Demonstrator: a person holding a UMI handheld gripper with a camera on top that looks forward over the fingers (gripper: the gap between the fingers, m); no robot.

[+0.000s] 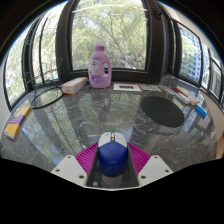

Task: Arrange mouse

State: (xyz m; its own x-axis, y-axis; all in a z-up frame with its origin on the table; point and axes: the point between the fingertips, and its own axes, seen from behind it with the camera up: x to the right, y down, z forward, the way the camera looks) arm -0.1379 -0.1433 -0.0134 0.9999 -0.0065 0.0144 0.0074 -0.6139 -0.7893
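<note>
A mouse with a blue body and a white front sits between my gripper's two fingers. The magenta pads press against both of its sides, so the gripper is shut on it. The mouse's nose points ahead over the glass table. A dark round mouse mat lies on the table ahead and to the right of the fingers. The underside of the mouse is hidden, so I cannot tell if it rests on the glass or is lifted.
A pink detergent bottle stands at the far edge by the window. A small beige box lies to its left, a flat card to its right. Yellow and blue items lie at the left edge, more small items at the right.
</note>
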